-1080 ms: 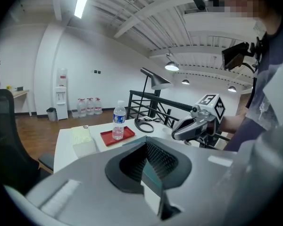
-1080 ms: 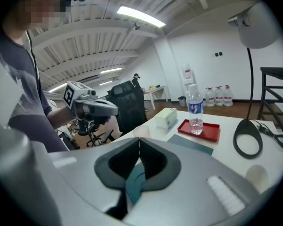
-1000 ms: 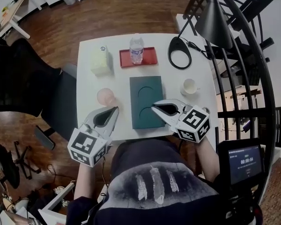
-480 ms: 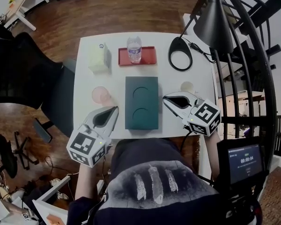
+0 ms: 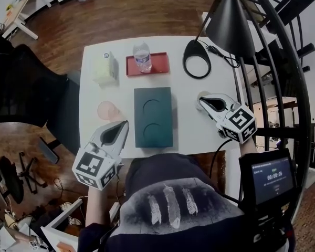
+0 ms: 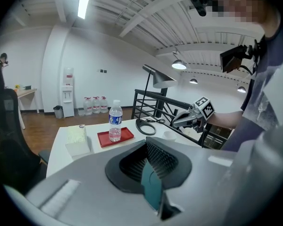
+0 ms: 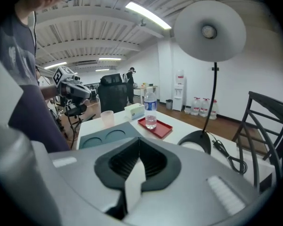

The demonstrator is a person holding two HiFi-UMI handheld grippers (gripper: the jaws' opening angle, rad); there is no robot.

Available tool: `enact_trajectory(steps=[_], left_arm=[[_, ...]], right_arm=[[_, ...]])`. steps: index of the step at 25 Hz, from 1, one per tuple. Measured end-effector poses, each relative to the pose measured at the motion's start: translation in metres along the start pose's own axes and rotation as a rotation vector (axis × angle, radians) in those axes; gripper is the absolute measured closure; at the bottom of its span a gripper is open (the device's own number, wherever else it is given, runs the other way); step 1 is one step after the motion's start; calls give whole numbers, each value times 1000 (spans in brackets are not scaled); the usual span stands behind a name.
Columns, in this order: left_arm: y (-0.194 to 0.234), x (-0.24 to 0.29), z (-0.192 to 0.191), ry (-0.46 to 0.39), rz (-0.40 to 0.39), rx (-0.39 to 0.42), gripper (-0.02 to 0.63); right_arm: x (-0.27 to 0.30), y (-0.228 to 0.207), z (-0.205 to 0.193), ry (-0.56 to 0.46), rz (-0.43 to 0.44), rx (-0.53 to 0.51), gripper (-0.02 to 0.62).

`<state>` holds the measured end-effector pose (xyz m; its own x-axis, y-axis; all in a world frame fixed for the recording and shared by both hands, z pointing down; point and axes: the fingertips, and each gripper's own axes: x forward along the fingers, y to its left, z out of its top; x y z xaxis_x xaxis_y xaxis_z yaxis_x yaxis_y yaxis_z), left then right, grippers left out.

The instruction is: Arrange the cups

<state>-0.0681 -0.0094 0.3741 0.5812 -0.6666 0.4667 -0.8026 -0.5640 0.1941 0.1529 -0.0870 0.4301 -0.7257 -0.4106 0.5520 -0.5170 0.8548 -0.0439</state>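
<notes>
The right claw (image 7: 133, 173) is closed and carries nothing; its ribbed pads meet along a single line. Its tip hangs right at the white cup (image 5: 202, 95), which peeks out from under it in the head view. Whether the two touch cannot be told from any view. To this claw's left, a dark green holder (image 5: 153, 117) with two round recesses lies flat on the white table (image 5: 191, 133). Farther ahead of the claw sits the black ring base of a desk lamp (image 5: 196, 65), and the lamp's shade hangs above that side of the table.

The left claw (image 5: 123, 124) is closed as well, with nothing between its pads. It is held over the near edge of the table, on the far side of the green holder from the right claw. The pink cup (image 5: 107, 109) stands upright just ahead of its tip and a little to the left, apart from it. Beyond the pink cup is a pale tissue box (image 5: 104, 67). To the right of that box lies a red tray (image 5: 160, 66) with a water bottle (image 5: 142, 56) upright on it.
</notes>
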Motion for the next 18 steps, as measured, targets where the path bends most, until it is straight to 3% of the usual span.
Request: enact_trajectory(steps=[5,10,13,17,18], left_arm=[[-1,5,0,11,10,-1,591],[-8,20,7,28,8,7,591],[-11,26,9,31,10,9,591],[-14,28,8,42,19,6,591],[-14,28,8,44,23,5,591]], right_arm=[[-10,-30,-32,86,-45,-33,544],[-20,-48,-76,274,-21,-165,289],[-23,-60,-106,355,-12,-209,207],[-17,-67,-138,366,22,-171,58],[-12,-66,-144,370,37,-172,57]])
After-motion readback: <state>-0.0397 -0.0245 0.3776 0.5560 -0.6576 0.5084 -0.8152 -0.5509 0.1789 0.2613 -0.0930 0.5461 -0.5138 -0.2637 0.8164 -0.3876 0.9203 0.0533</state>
